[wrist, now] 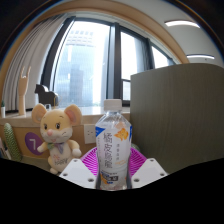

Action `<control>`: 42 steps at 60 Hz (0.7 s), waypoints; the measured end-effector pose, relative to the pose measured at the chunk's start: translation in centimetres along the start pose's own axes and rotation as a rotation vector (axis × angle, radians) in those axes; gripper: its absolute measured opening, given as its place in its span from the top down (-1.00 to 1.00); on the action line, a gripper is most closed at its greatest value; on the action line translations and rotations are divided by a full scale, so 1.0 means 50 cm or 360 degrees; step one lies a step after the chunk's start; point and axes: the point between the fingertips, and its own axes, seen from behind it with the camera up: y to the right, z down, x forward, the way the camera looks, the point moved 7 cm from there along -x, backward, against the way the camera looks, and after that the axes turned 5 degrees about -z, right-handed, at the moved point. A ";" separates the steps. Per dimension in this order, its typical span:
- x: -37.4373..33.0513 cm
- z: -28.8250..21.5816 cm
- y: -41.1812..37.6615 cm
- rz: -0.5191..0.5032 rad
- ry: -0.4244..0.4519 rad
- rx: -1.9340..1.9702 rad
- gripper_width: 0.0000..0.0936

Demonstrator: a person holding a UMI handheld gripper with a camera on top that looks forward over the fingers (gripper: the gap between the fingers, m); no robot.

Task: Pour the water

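A clear plastic water bottle [116, 146] with a white cap and a white-and-blue label stands upright between the two fingers [146, 170] of the gripper [115, 168]. The pink pads [95, 160] sit close against its sides, seemingly pressing on it. Just beyond the left finger sits a cream-coloured plush mouse [58, 132] with pink ears, facing the camera. Beyond the right finger rises a plain grey-green partition panel [178, 110]. Farther ahead, past the bottle, large dark-framed windows [105, 62] show tall buildings outside, with ceiling lights [182, 23] above the panel.
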 end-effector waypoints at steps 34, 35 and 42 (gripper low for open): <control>0.017 0.100 0.005 -0.0002 0.0015 0.0054 -0.29; 0.016 0.104 0.004 -0.0008 -0.0006 0.0049 -0.39; -0.004 0.134 -0.008 -0.0095 -0.0111 -0.0012 -0.82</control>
